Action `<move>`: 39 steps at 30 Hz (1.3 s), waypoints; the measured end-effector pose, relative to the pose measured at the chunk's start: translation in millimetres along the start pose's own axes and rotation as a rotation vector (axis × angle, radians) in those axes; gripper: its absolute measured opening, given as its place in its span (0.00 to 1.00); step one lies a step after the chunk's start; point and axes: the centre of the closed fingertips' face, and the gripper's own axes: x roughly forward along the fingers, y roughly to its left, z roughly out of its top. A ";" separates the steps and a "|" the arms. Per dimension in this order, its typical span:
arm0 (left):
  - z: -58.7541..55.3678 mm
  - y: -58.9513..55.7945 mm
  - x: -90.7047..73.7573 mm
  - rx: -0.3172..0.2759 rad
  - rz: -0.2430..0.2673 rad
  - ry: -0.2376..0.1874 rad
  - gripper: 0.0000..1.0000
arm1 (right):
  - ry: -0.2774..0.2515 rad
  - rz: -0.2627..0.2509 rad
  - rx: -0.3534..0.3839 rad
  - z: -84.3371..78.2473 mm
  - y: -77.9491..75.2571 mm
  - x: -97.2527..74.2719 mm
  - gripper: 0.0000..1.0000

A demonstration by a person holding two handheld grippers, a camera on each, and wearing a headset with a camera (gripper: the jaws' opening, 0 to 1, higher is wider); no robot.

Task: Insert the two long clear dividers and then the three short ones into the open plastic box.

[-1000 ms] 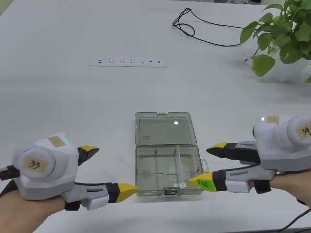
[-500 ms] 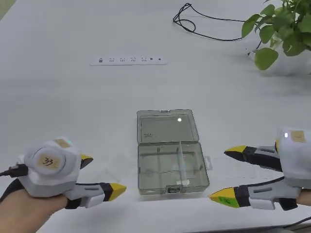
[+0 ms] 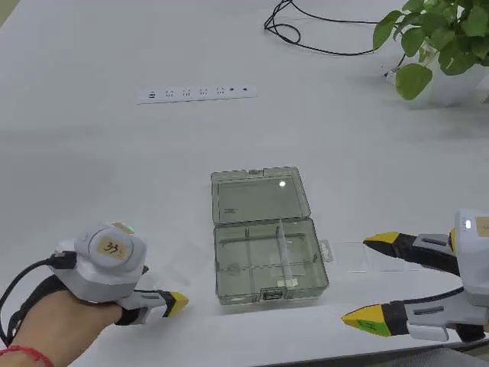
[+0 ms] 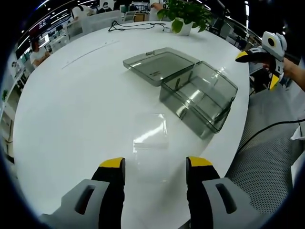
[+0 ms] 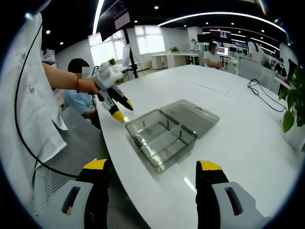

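Note:
The open smoky plastic box (image 3: pixel 231 264) lies mid-table with its lid (image 3: pixel 260 196) flat behind it. One clear divider (image 3: pixel 283 246) stands upright in its right half. Another clear divider (image 4: pixel 151 135) lies flat on the table just ahead of my left gripper (image 4: pixel 156 164), which is open and empty. In the head view that left gripper (image 3: pixel 170 300) sits left of the box. A faint clear piece (image 3: pixel 365 257) lies right of the box, close to my right gripper (image 3: pixel 370 280), which is open and holds nothing. The box (image 5: pixel 161 136) lies ahead of the right gripper (image 5: pixel 152 165).
A white power strip (image 3: pixel 197 94) lies at the back of the table, a black cable (image 3: pixel 306 38) loops behind it, and a potted plant (image 3: pixel 439 38) stands at the back right. The table's front edge runs just under both grippers.
Both grippers have drawn back from the box: the left to the left and toward me, the right to the right and toward me. The box stays in place.

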 end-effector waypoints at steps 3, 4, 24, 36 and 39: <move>-3.4 1.0 3.5 0.012 0.010 0.030 0.49 | -0.004 -0.005 0.001 -1.5 0.1 -1.2 0.75; -4.3 1.4 4.1 0.016 0.015 0.039 0.48 | -0.006 -0.006 0.002 -1.3 0.3 -1.3 0.75; -6.6 8.7 5.7 0.039 0.088 0.096 0.32 | -0.014 -0.011 0.008 2.0 5.4 1.3 0.75; -5.4 7.6 4.5 -0.009 0.052 0.078 0.32 | -0.005 -0.008 0.007 1.7 10.3 4.2 0.74; -4.9 5.9 4.3 -0.016 0.043 0.073 0.31 | -0.005 -0.009 0.007 0.3 9.8 4.5 0.74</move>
